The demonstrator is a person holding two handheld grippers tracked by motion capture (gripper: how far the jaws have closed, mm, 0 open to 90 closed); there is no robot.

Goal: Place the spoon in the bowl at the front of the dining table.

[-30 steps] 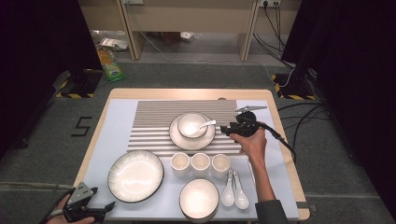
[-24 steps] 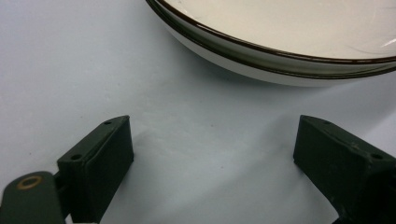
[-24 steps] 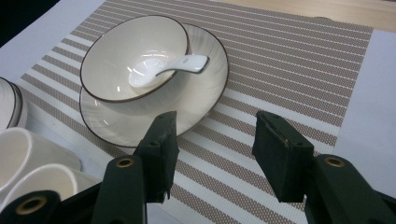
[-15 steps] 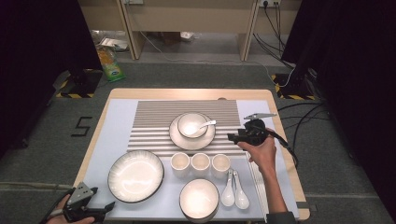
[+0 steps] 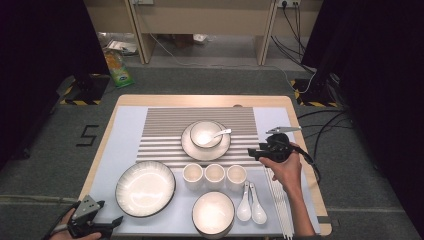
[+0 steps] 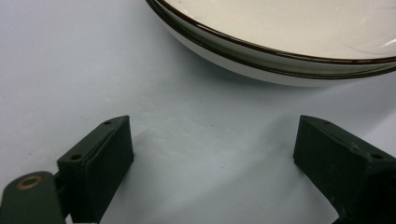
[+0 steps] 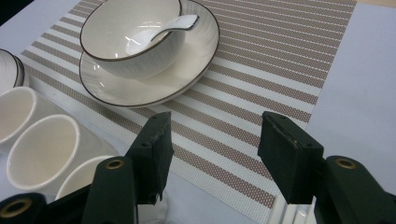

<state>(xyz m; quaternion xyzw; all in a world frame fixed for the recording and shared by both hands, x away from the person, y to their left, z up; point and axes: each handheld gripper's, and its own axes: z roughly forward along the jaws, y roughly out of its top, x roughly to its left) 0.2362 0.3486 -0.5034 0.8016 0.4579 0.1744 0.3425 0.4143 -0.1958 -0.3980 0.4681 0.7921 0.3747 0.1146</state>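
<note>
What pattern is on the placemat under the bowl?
Brown and white stripes on the placemat; clearest in the right gripper view.

The table [image 5: 125,107] is brightly lit from overhead while dark curtains frame both sides; glare is seen on the glazed plate [image 5: 145,188], and soft blur (slight, at close range) on the jaws.

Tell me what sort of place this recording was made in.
Probably a staged lab or studio, not a dining room: the laid wooden table stands on grey carpet between black curtains, with hazard-taped stand bases and cables on the floor.
</note>
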